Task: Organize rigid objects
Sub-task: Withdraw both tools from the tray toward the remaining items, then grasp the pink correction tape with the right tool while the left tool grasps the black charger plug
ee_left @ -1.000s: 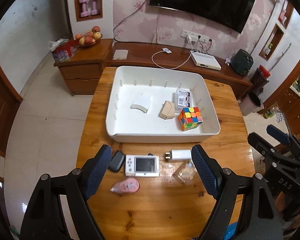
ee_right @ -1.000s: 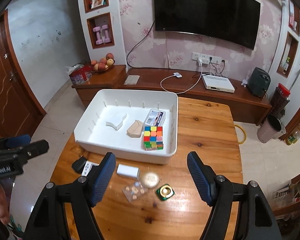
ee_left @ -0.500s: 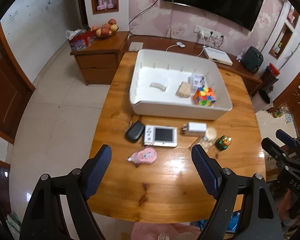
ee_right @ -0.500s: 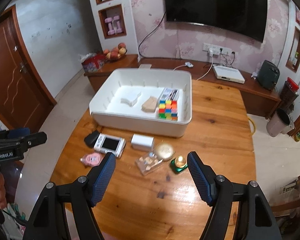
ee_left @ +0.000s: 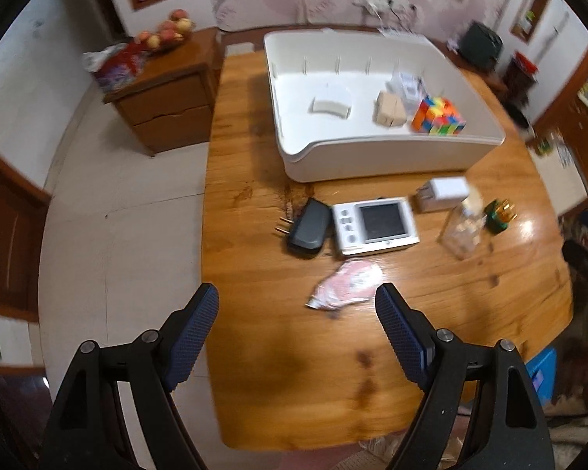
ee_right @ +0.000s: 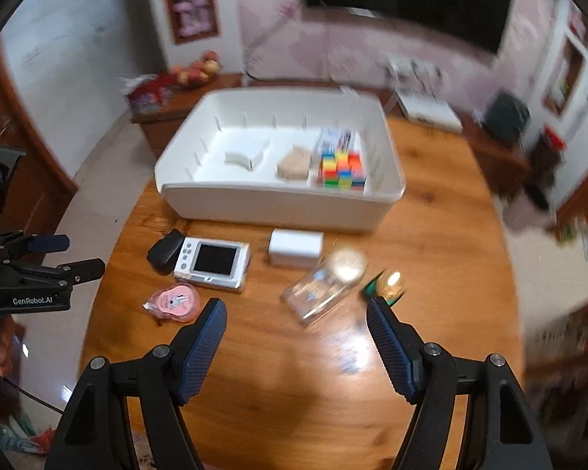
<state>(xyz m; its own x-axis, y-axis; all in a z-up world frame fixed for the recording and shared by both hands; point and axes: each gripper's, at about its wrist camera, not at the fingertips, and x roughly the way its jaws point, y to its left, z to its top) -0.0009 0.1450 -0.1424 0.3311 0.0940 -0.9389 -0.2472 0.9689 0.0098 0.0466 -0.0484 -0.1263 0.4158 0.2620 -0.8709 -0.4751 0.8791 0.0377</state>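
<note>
Both your left hand-held gripper and right hand-held gripper hang spread and empty above the counter. Nearest lies the pink packet, then the white camera; come down square, pinch its long sides. Carry it to the white bin beyond, beside the puzzle cube.

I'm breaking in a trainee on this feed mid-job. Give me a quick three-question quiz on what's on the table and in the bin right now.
1. True or false: the colour cube lies inside the white bin.
2. Multiple choice: what touches the white handheld device on its left? A) pink packet B) black adapter C) white charger
3. Fill in: both the left gripper and the right gripper are ____ and hold nothing.

Key: 1 true; 2 B, the black adapter; 3 open.
</note>
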